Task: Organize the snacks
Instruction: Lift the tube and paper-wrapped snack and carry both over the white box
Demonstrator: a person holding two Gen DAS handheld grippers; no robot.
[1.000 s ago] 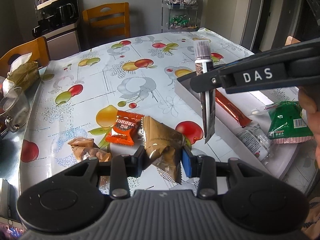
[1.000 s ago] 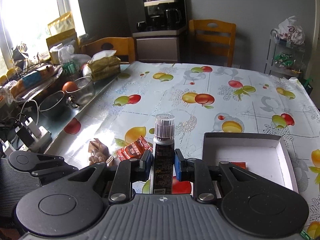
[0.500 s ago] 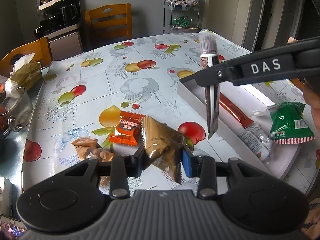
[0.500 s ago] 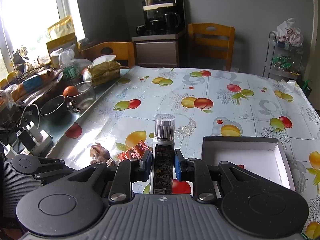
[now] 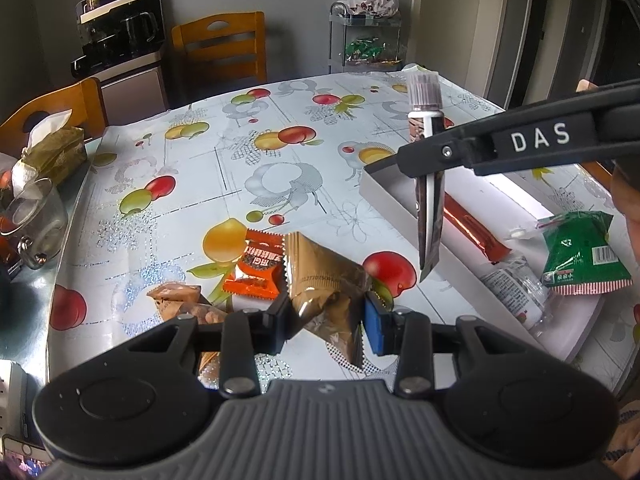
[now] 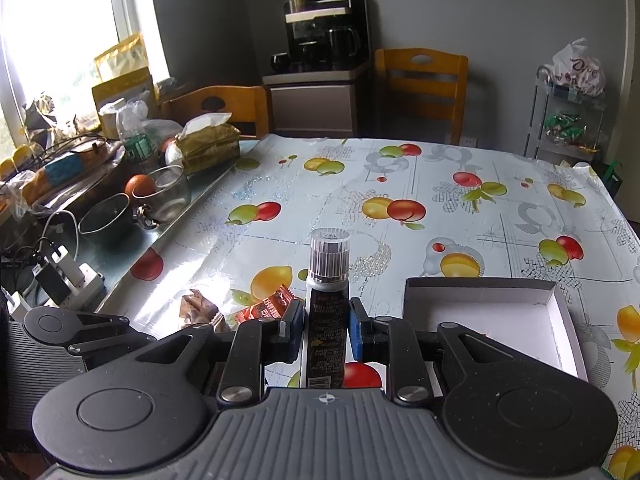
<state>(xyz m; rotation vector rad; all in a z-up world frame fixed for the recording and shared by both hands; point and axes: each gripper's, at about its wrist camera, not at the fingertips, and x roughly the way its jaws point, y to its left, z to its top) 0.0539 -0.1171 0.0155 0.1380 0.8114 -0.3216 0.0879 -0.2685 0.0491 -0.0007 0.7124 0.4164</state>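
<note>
Left gripper (image 5: 326, 318) pinching brown packet (image 5: 324, 276); tube (image 6: 326, 320) base hidden

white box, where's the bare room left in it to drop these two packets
The white box is bare along its far side and far-left corner, as the right wrist view shows. Its near end is crowded: red stick, clear packet, green packet. Outside, the tablecloth beyond the box is bare.

Table (image 5: 168, 216): box (image 5: 384, 196), orange pkt (image 5: 256, 270), brown pkt (image 5: 176, 298).
</note>
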